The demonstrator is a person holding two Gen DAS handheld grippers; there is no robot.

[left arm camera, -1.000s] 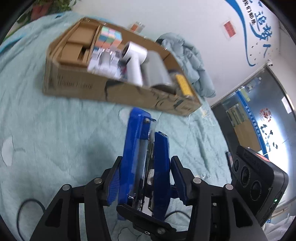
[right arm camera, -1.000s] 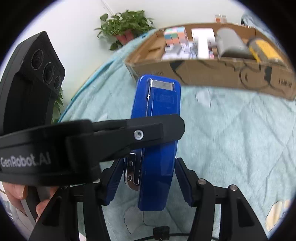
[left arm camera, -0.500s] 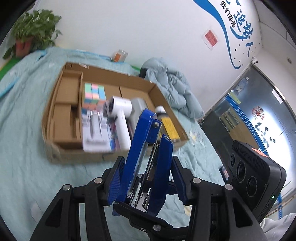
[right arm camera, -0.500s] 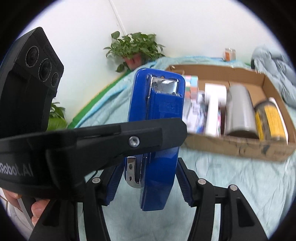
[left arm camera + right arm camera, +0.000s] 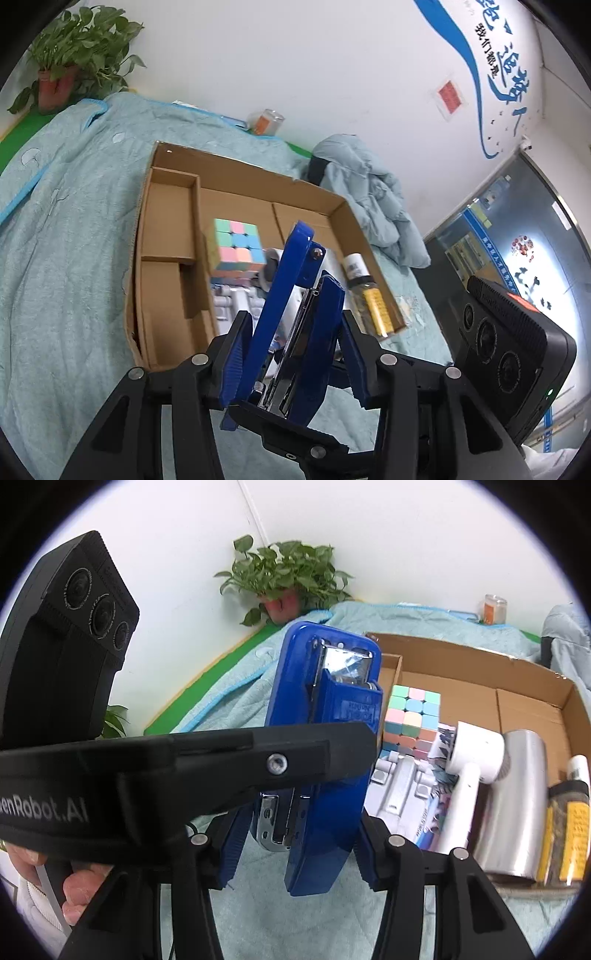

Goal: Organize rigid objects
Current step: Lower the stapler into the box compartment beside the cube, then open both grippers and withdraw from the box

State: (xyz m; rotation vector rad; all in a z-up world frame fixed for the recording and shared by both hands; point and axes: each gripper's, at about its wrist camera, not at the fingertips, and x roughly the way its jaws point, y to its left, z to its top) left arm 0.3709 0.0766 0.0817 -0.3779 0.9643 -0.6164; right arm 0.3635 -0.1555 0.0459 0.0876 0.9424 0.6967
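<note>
1. Blue stapler [image 5: 295,317], carried jointly above the teal quilt [image 5: 62,266]: left gripper [image 5: 291,362] and right gripper [image 5: 295,849] each clamp it between their blue pads, jaws having just narrowed on it.
2. Cardboard box [image 5: 236,173], the likely destination, lies just beyond the stapler.
3. Free space: the bare compartments at the box's left [image 5: 166,221] and far side.
4. Obstacles: pastel puzzle cube [image 5: 410,716], white handheld device [image 5: 469,771], silver cylinder [image 5: 517,794] and yellow-labelled bottle [image 5: 565,830] crowd the right part.
5. Advice: keep both grips matched, clear the near wall, lower flat into bare cardboard.
6. Surroundings: potted plant [image 5: 288,572], crumpled jacket [image 5: 369,192], glass jar [image 5: 266,122].
</note>
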